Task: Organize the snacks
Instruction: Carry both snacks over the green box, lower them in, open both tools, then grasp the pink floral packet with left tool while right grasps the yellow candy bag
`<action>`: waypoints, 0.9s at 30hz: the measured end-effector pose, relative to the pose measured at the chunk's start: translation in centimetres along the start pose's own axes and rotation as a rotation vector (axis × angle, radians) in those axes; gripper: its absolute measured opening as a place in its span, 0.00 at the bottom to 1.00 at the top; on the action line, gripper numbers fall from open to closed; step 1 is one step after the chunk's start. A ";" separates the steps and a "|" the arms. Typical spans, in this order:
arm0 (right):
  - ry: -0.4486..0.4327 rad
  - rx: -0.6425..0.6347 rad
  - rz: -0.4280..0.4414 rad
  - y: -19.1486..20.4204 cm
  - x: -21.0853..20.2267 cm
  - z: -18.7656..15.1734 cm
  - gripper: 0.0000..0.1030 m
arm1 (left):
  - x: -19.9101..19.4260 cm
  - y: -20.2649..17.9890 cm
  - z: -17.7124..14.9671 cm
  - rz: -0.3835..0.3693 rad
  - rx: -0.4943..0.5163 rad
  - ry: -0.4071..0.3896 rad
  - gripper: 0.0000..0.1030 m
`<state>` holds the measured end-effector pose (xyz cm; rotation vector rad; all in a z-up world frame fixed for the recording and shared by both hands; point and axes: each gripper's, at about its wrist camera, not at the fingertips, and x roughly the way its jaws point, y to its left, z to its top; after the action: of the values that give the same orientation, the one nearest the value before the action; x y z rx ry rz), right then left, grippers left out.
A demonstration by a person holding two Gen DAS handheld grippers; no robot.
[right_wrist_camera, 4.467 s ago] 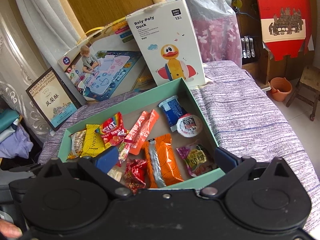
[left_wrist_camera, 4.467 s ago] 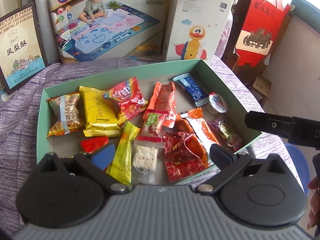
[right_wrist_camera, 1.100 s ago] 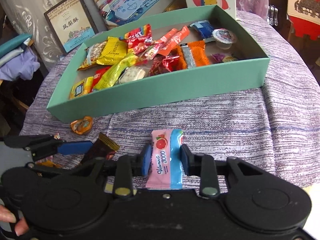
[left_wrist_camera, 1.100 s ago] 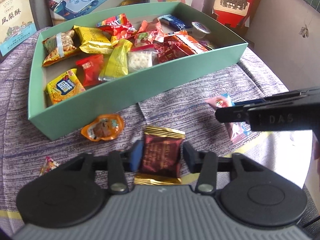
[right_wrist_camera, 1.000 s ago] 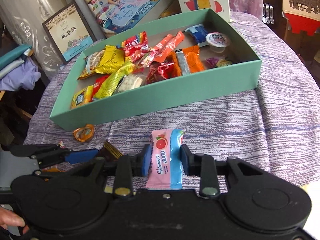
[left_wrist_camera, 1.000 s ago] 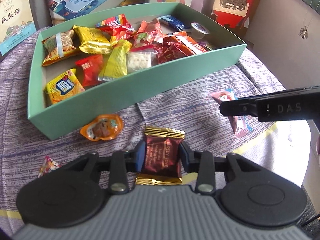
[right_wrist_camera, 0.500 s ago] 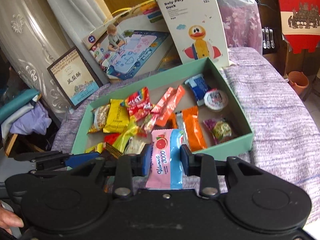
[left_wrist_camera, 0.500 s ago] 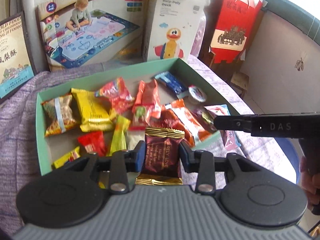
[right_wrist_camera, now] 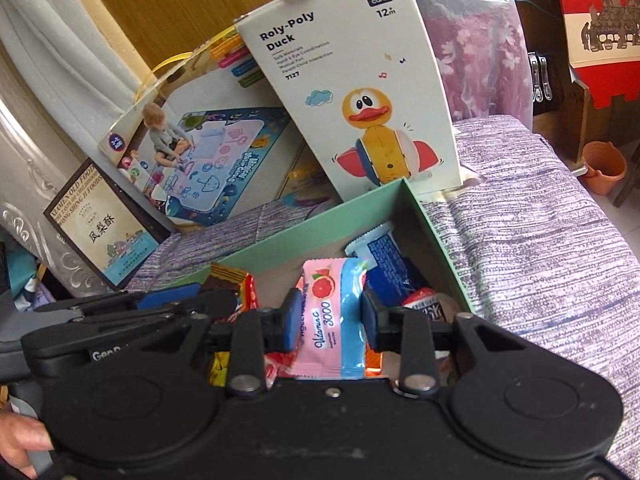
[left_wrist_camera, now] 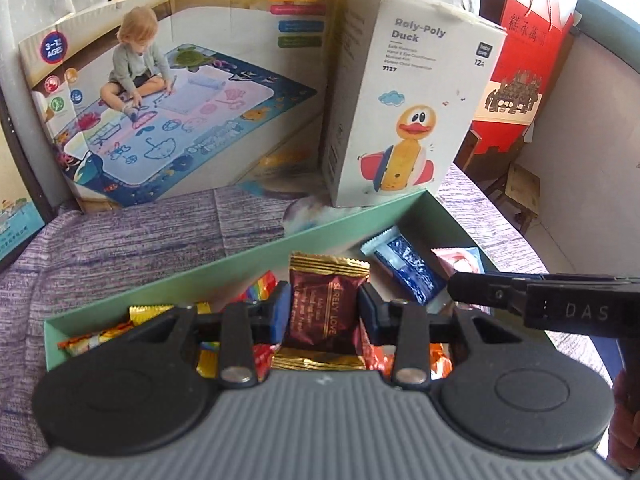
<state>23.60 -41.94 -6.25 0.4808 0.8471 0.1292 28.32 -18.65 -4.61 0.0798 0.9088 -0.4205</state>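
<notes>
The left gripper (left_wrist_camera: 322,312) has a ribbed grey body, the right gripper (right_wrist_camera: 328,322) a black one, both with blue-padded black fingers (left_wrist_camera: 276,312).

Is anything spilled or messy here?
Nothing looks spilled. The snacks lie jumbled inside the green box, not sorted. The Roly-Poly Duck box behind it leans sideways, with a torn, dented top edge. Both grippers just hold one snack each.
</notes>
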 end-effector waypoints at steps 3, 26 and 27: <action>-0.001 0.022 0.005 -0.3 1.2 0.6 0.34 | 1.4 0.0 0.7 0.031 0.006 -0.005 0.43; -0.028 -0.031 -0.022 3.8 -4.7 -3.8 1.00 | -6.5 0.1 -5.2 0.058 -0.033 -0.012 1.00; -0.028 -0.032 -0.019 4.0 -5.2 -4.3 1.00 | -7.2 0.1 -5.8 0.054 -0.037 -0.013 1.00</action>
<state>17.26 -38.37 -3.23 0.4437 0.8209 0.1179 20.15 -14.87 -2.57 0.0675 0.8989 -0.3537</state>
